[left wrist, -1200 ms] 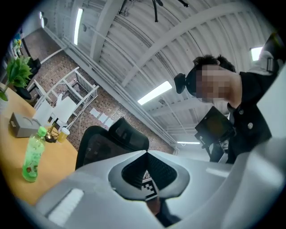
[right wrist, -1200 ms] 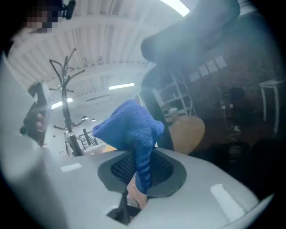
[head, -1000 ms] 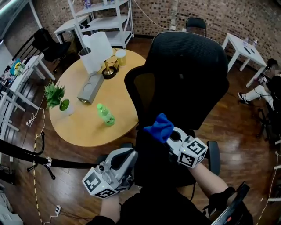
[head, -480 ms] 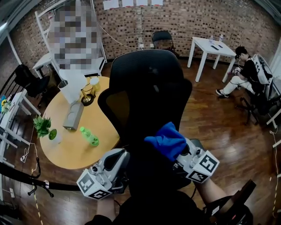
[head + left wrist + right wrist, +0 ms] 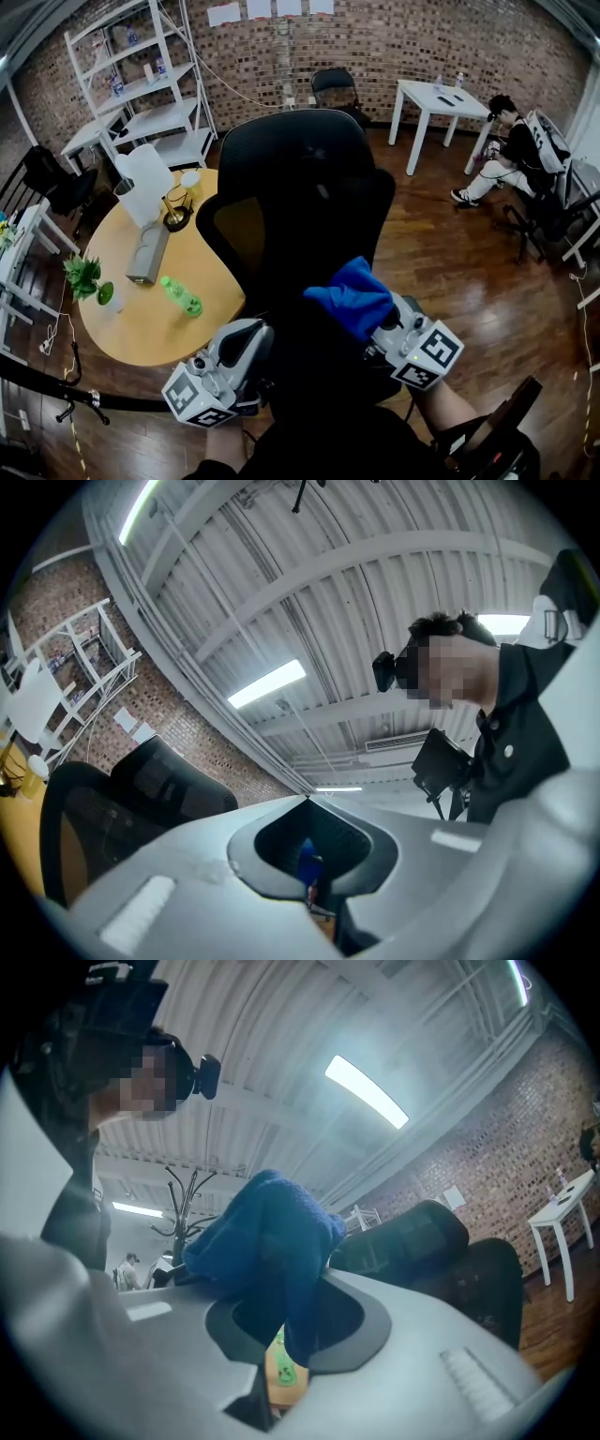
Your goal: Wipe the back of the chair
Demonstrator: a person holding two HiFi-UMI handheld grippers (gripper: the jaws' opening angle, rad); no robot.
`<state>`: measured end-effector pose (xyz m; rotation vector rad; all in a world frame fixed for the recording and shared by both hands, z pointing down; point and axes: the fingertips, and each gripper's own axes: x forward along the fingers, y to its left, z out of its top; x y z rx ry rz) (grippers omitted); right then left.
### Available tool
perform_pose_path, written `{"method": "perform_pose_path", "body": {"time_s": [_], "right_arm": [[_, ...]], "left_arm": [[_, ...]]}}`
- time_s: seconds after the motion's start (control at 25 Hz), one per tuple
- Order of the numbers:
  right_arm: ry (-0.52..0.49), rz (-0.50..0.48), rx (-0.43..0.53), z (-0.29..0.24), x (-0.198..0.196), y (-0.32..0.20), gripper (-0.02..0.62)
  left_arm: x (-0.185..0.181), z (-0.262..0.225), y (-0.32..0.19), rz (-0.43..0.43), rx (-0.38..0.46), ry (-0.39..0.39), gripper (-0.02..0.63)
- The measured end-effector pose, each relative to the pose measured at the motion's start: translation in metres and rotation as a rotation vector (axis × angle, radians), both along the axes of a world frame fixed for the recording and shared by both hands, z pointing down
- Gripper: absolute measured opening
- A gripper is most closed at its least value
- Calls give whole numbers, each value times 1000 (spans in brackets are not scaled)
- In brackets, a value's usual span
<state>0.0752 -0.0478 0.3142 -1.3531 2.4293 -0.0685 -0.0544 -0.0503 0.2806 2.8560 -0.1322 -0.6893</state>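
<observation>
— What's the room like?

— Dark, glossy wood floor (image 5: 450,253), with a brick wall (image 5: 375,37) at the far end. A white shelf (image 5: 141,84) stands in the far left corner and a small white table (image 5: 436,98) at the far right. A person (image 5: 520,150) sits beside that table.

— And the chair?

— The chair (image 5: 300,187) is the biggest thing, in the middle, with its back toward the head camera. It's black, with a wide curved headrest on top and a see-through mesh panel below. Yellow wood shows through the mesh. It stands just beside the right edge of the round bench (image 5: 131,328).

— What's on the bench?

— The top is pale wood. A white container (image 5: 145,192) stands near the far edge, with a grey box (image 5: 148,251) just in front of it. A green bottle (image 5: 180,296) is toward the middle and a small plant (image 5: 86,278) at the left edge.

— The tools?

— Both are low in the head view, one on either side of the lower chair back. The right tool (image 5: 375,323) is clenched on a cloth (image 5: 352,295). The cloth is blue and fluffy, bunched into a lump that spills over the jaw tips. It's held in front of the back's lower right; whether it touches, I can't tell. The left tool (image 5: 307,803) is closed with nothing in it, jaw tips meeting.
</observation>
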Motion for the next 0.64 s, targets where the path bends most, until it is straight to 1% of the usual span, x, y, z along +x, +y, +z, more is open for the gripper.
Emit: {"method": "perform_pose_path", "body": {"time_s": [0.24,0.4,0.64], "right_arm": [[-21,-7,7,-9,1,3,54],[-18,-10,12,-10,0,7,54],[-33,-6,22,-17,3,6,54]], "left_arm": [[-3,-9,5,6,-1,32,-4],[-2,-9,8,3,15,31,-3],[-3,-4,10,2,9,18,-3]]}}
